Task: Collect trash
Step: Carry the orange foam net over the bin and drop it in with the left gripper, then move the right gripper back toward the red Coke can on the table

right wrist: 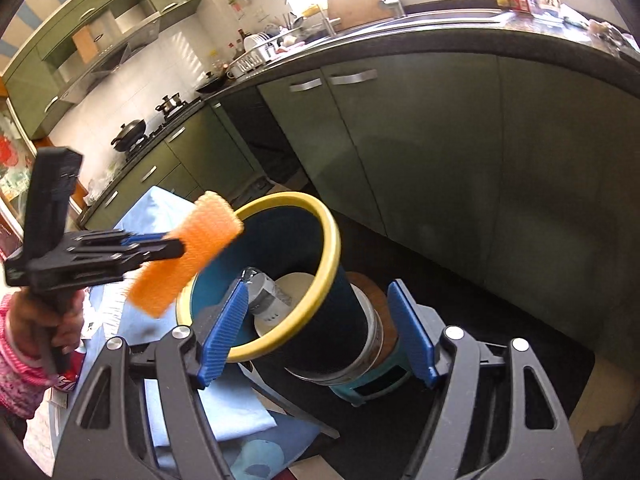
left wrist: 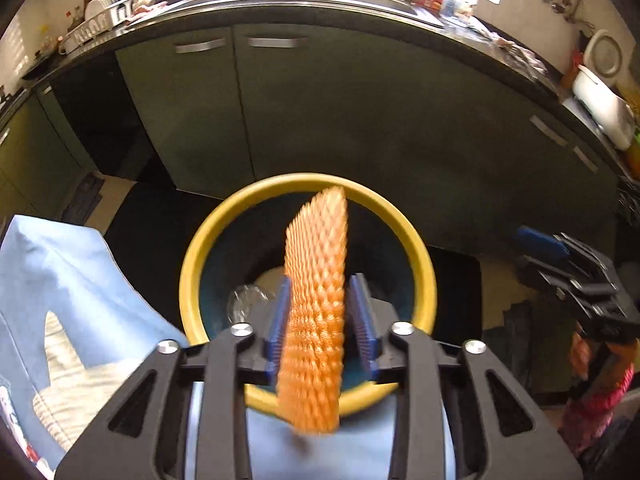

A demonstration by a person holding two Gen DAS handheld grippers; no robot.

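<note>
My left gripper [left wrist: 320,320] is shut on an orange foam net sleeve [left wrist: 316,320] and holds it over the mouth of a dark blue bin with a yellow rim [left wrist: 192,272]. The same sleeve [right wrist: 188,252] and left gripper [right wrist: 176,246] show at the left of the right wrist view, beside the bin's rim [right wrist: 332,248]. A clear plastic bottle [right wrist: 264,292] and a white disc lie inside the bin. My right gripper [right wrist: 320,336] is open and empty, its blue pads [right wrist: 224,336] on either side of the bin's near rim and body.
Green kitchen cabinets [left wrist: 320,112] and a dark counter with a sink curve behind the bin. A light blue cloth [left wrist: 68,280] covers the surface at the left. The bin stands on a teal stool [right wrist: 372,380] over a dark floor mat. The right gripper [left wrist: 568,268] shows at the right.
</note>
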